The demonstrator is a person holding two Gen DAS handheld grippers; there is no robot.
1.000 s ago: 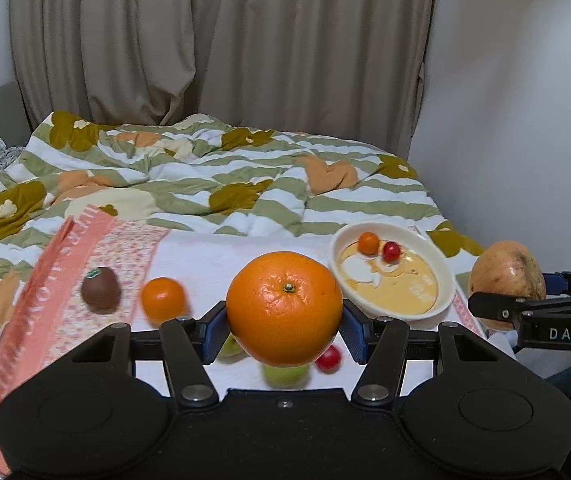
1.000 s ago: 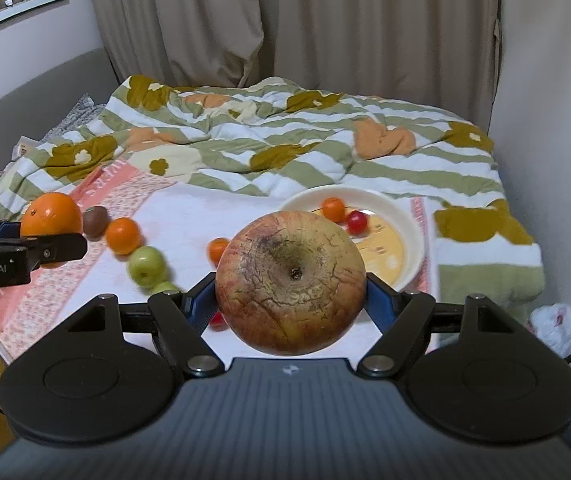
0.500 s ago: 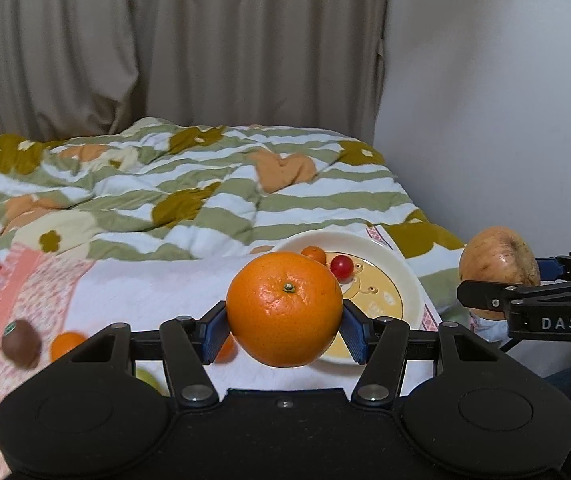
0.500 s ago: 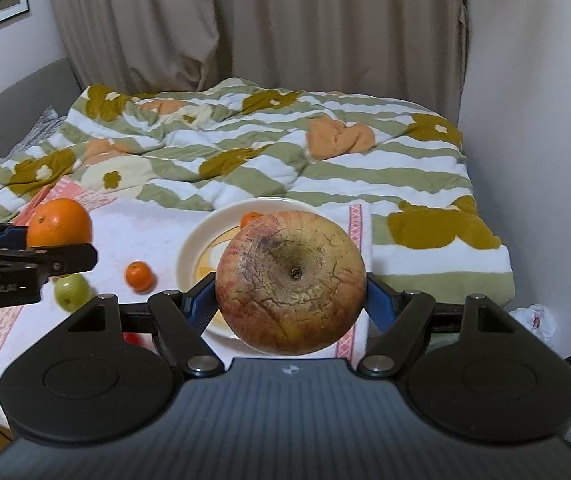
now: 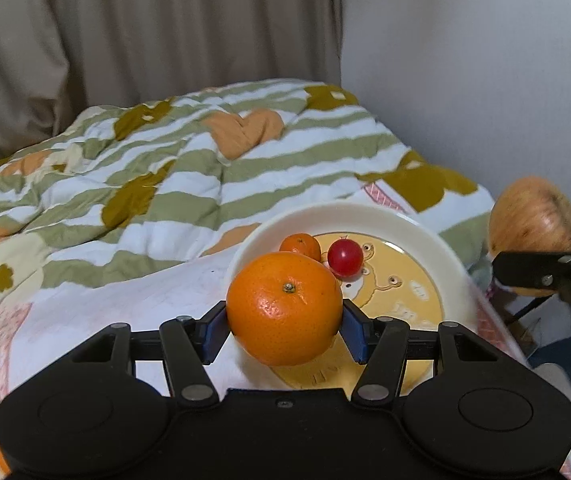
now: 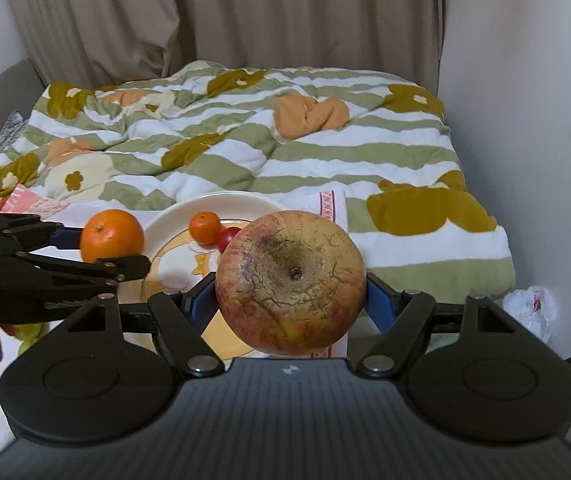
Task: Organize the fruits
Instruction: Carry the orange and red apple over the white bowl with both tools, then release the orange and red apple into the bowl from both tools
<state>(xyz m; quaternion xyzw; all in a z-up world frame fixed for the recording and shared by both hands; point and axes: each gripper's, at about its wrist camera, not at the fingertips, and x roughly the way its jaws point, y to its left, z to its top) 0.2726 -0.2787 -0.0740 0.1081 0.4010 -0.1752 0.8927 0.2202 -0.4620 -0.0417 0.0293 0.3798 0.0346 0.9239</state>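
The left gripper is clamping a large orange between its two blue pads, one pad pressing on each side of the fruit. In the right wrist view the same gripper is showing from the side at the far left, the orange sitting at its tip, just beside the left rim of the plate.

Ahead of the left gripper and slightly to its right, the white plate with a yellow cartoon centre is lying on a white cloth spread over the bed. A small tangerine and a cherry tomato are resting on the plate just beyond the held orange, touching or nearly touching each other. Beyond the plate a green-striped quilt is covering the bed.

Further right, the right gripper is gripping an apple with cracked, russeted skin, its blue pads pressing on both sides. The apple is hanging above the near right part of the plate, with the tangerine and the tomato just left of it. In the left wrist view this apple is sitting at the right edge, off the plate's right side, with the right gripper blurred around it.

At the far right, near the wall, a crumpled white plastic bag is lying below the bed's edge.
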